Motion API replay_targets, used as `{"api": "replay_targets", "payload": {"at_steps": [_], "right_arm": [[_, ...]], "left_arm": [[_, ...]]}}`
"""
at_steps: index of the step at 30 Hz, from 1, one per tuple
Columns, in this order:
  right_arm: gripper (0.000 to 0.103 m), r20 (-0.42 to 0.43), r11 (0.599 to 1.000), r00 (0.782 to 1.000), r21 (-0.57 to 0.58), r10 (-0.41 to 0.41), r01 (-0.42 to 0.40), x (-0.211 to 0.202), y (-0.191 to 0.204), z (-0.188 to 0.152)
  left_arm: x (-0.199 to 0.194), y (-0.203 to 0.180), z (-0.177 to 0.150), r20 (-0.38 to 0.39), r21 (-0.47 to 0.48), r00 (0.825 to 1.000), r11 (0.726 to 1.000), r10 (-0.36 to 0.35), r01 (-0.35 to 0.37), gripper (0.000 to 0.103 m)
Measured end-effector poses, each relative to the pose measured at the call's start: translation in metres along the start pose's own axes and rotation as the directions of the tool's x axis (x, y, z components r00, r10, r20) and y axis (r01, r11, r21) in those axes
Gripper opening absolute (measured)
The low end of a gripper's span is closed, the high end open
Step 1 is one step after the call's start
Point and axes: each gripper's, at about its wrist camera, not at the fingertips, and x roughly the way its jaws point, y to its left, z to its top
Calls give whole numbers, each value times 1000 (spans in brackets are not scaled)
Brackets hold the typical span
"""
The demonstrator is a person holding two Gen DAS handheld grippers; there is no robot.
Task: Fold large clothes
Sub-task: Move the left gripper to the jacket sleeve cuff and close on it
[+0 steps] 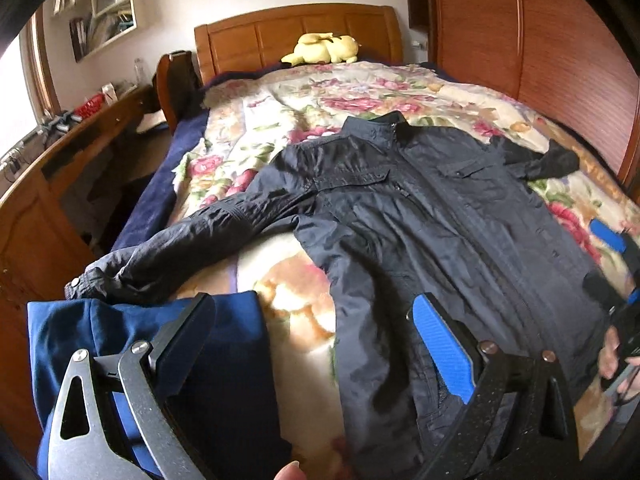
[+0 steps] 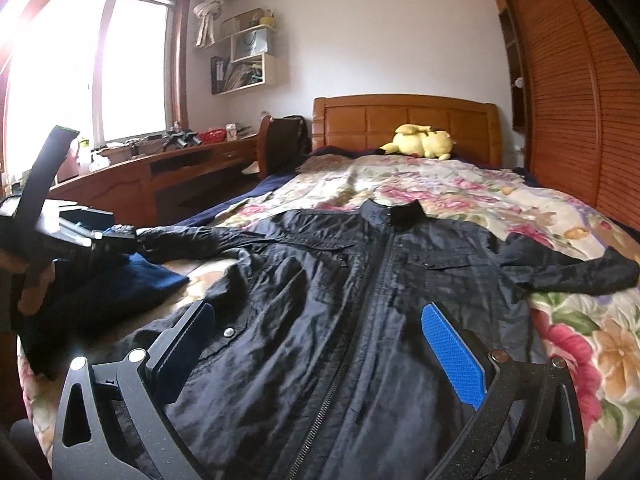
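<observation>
Bed (image 2: 560, 208) under spread black jacket (image 2: 340, 300)

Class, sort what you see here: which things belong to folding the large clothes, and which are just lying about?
Belongs to the job:
black jacket
left gripper
right gripper

Just lying about:
yellow plush toy
blue garment
floral blanket
desk

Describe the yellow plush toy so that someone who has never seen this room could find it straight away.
Start at the bed with the floral blanket and follow it to the wooden headboard at the far end. The yellow plush toy lies on its side there, right against the headboard. It is the only bright yellow, soft thing on the bed; the dark jacket spread flat lies much nearer the foot.
</observation>
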Motion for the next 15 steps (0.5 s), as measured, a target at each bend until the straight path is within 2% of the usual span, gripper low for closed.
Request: {"api": "replay_targets", "payload": {"at_steps": [6, 11, 15], "right_arm": [[103, -41, 997, 997, -6, 72, -72, 22, 4, 26], [103, -60, 994, 993, -44, 102, -104, 49, 19, 46], [103, -76, 989, 987, -48, 139, -143, 63, 24, 51]], "left_arm": [[15, 18, 27, -51, 71, 997, 996, 53, -50, 99], [47, 44, 43, -130, 102, 988, 992, 81, -68, 99], [76, 68, 52, -196, 100, 976, 992, 96, -77, 91]]}}
